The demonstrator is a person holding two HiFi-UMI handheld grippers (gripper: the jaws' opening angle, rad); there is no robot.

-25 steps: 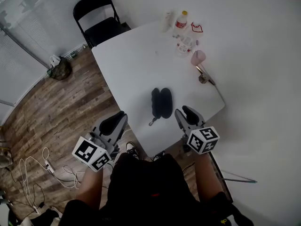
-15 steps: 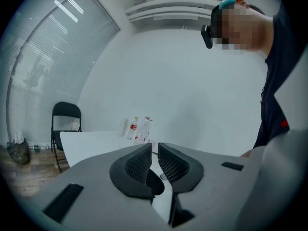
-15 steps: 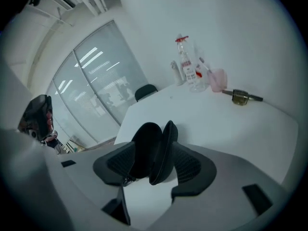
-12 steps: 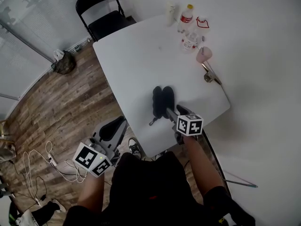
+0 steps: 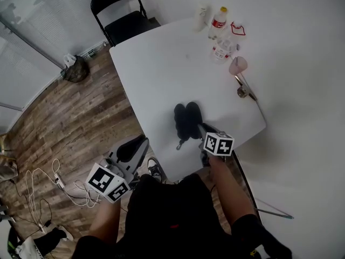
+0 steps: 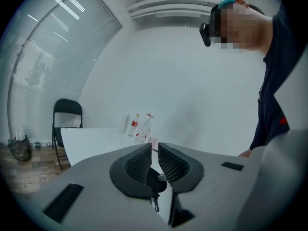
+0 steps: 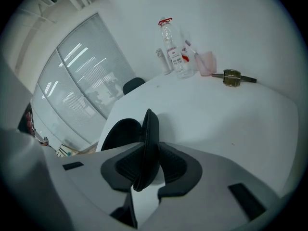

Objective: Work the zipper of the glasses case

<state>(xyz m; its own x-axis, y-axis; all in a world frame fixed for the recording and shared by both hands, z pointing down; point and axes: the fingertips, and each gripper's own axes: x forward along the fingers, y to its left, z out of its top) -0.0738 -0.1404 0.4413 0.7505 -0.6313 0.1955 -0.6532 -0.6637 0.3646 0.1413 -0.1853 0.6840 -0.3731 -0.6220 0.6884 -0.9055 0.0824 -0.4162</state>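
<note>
The black glasses case (image 5: pixel 186 122) lies open in two halves near the white table's (image 5: pixel 161 74) front edge, its zipper pull (image 5: pixel 179 144) trailing toward me. My right gripper (image 5: pixel 199 130) reaches in from the front right. Its jaws are closing, and the pads press on the case's right half (image 7: pixel 149 129), which stands on edge between them. The other half (image 7: pixel 120 131) lies flat to the left. My left gripper (image 5: pixel 138 144) hangs off the table's left front corner over the floor, shut and holding nothing. In the left gripper view the case (image 6: pixel 153 181) shows behind the shut left gripper (image 6: pixel 155 160).
At the table's far right stand bottles (image 5: pixel 219 19), a pink cup (image 5: pixel 237 65) and a metal object (image 5: pixel 245 91). A black folding chair (image 5: pixel 123 12) sits behind the table. Cables (image 5: pixel 43 188) and a bag (image 5: pixel 75 69) lie on the wood floor at left.
My right gripper came in from the table's front right edge onto the case and took hold of its right half. The left gripper drifted slightly back and stayed shut.
</note>
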